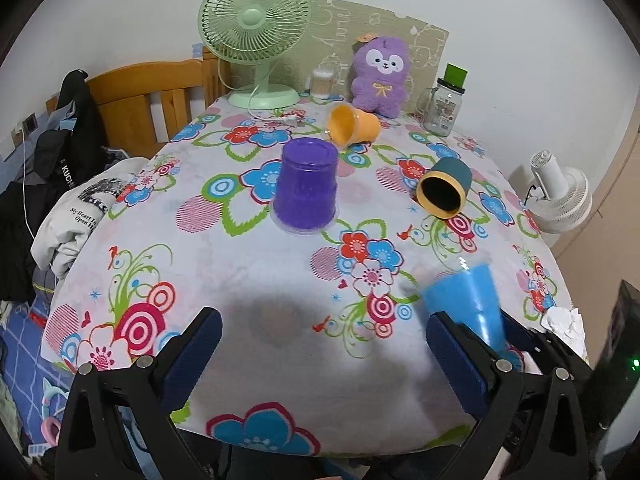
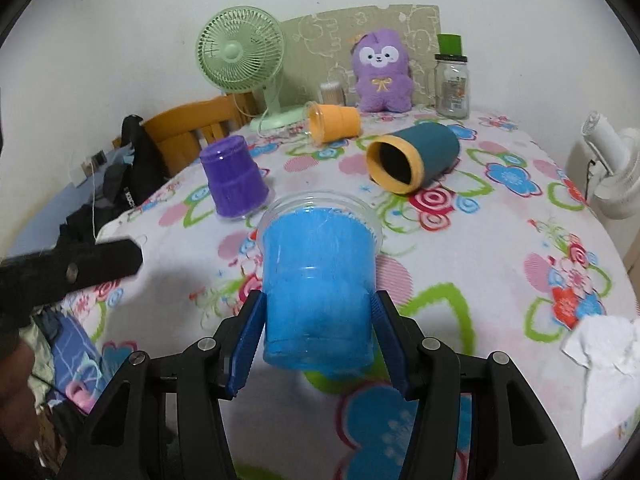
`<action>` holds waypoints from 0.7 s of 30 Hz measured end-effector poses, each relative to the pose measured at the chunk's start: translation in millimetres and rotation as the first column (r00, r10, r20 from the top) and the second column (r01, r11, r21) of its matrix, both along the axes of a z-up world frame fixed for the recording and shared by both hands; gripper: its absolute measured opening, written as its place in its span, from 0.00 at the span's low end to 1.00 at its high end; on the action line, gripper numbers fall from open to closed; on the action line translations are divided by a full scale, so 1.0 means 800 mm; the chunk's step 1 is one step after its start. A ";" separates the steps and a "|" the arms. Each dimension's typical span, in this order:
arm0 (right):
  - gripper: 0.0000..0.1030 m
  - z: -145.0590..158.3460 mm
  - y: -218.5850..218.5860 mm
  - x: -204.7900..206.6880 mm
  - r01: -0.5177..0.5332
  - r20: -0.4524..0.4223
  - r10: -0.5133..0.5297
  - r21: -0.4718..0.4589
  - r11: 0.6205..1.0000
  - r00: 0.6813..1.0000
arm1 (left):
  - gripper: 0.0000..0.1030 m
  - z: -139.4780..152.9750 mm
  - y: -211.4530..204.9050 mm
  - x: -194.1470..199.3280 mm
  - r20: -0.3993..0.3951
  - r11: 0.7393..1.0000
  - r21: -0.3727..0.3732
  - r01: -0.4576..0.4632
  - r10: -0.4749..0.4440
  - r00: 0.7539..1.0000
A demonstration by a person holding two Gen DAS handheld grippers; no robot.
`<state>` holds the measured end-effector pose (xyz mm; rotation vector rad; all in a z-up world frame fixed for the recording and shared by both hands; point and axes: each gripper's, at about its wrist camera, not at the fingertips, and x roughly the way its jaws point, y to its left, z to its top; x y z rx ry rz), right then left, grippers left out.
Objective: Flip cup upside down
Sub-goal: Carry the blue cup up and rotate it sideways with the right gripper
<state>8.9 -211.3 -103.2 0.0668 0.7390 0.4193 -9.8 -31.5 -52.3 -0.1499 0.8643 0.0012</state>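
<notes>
My right gripper point(image 2: 318, 322) is shut on a blue cup point(image 2: 318, 280) and holds it above the near part of the floral table point(image 2: 500, 248), rim pointing away from me. The same blue cup point(image 1: 466, 300) shows blurred at the right of the left wrist view. My left gripper point(image 1: 324, 344) is open and empty over the table's near edge. A purple cup point(image 1: 306, 186) stands upside down mid-table. An orange cup point(image 1: 352, 124) and a teal cup with a yellow rim point(image 1: 444, 190) lie on their sides.
A green fan point(image 1: 256, 24), a purple plush toy point(image 1: 380, 76), a glass jar point(image 1: 444, 108) and a small container point(image 1: 322, 82) line the table's far edge. Crumpled paper point(image 2: 604, 352) lies at the right. A wooden chair with clothes point(image 1: 132, 108) stands left; a white fan point(image 1: 560, 196) stands right.
</notes>
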 end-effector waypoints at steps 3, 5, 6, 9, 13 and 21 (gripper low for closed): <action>0.57 0.000 0.008 0.009 -0.001 -0.002 0.001 0.006 1.000 1.000 | 1.00 0.001 -0.007 -0.001 0.003 1.000 0.009 0.007 -0.007 1.000; 0.58 0.000 0.009 0.011 0.002 -0.002 -0.002 -0.004 1.000 1.000 | 1.00 0.002 -0.008 -0.002 0.006 1.000 0.012 0.007 -0.007 1.000; 0.60 0.001 0.010 0.011 -0.003 -0.004 0.003 -0.013 1.000 1.000 | 1.00 0.002 -0.009 -0.002 0.008 1.000 0.013 0.006 -0.006 1.000; 0.79 0.003 0.007 0.006 -0.008 0.000 0.008 -0.030 1.000 1.000 | 1.00 0.003 -0.009 -0.001 0.013 1.000 0.015 -0.005 0.005 1.000; 0.81 0.009 -0.007 0.000 -0.004 -0.006 0.004 -0.017 1.000 1.000 | 1.00 0.003 -0.017 0.000 0.013 1.000 0.010 -0.002 0.002 1.000; 0.82 0.017 -0.055 -0.024 0.038 0.011 -0.038 -0.011 0.999 0.999 | 1.00 0.009 -0.063 -0.005 0.068 0.999 0.024 0.043 -0.044 0.997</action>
